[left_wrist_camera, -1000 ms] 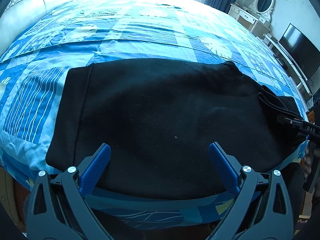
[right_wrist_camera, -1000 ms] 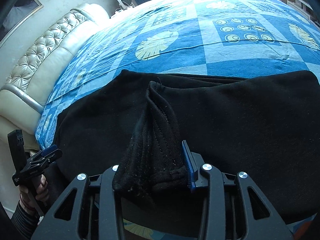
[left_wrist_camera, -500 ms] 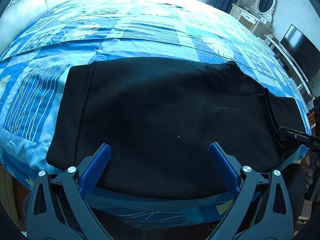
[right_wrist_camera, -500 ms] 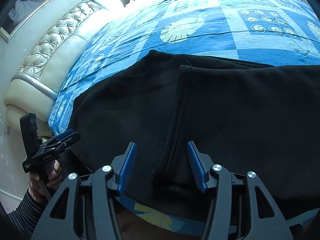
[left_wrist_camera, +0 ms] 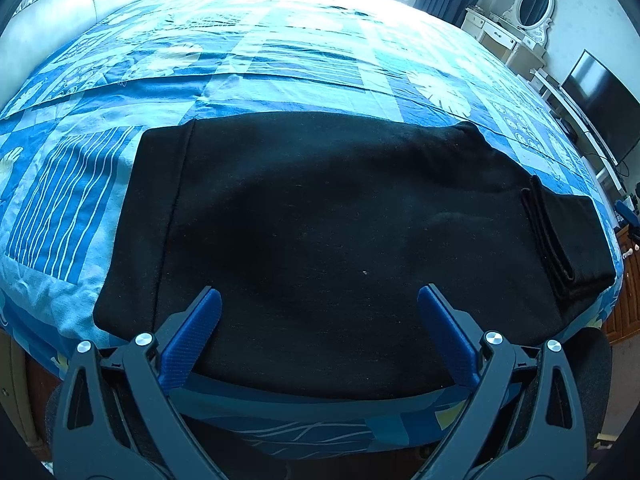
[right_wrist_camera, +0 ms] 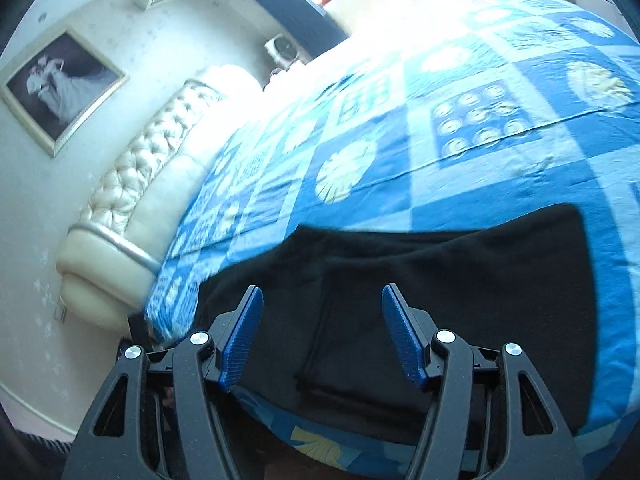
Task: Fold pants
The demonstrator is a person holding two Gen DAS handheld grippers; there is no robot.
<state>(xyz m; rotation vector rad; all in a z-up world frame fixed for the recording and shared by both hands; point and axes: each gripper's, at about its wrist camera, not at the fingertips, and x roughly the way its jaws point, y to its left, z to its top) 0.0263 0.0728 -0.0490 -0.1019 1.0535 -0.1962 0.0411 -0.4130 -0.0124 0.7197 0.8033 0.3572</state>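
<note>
Black pants (left_wrist_camera: 320,220) lie flat on the blue patterned bedspread (left_wrist_camera: 280,60), along the near edge of the bed. A ribbed cuff (left_wrist_camera: 548,240) lies folded over at their right end. My left gripper (left_wrist_camera: 320,304) is open and empty, just above the pants' near edge. In the right wrist view the pants (right_wrist_camera: 460,280) lie below my right gripper (right_wrist_camera: 322,300), which is open and empty, raised above the folded cuff end.
A cream tufted headboard (right_wrist_camera: 132,184) stands at the left end of the bed. A dressing table with mirror (left_wrist_camera: 520,24) and a television (left_wrist_camera: 600,96) stand to the right. A framed picture (right_wrist_camera: 60,84) hangs on the wall.
My right gripper opened, let go of the cuff, and drew back and up from the pants. The cuff now lies flat. My left gripper stayed open and nearly still.
</note>
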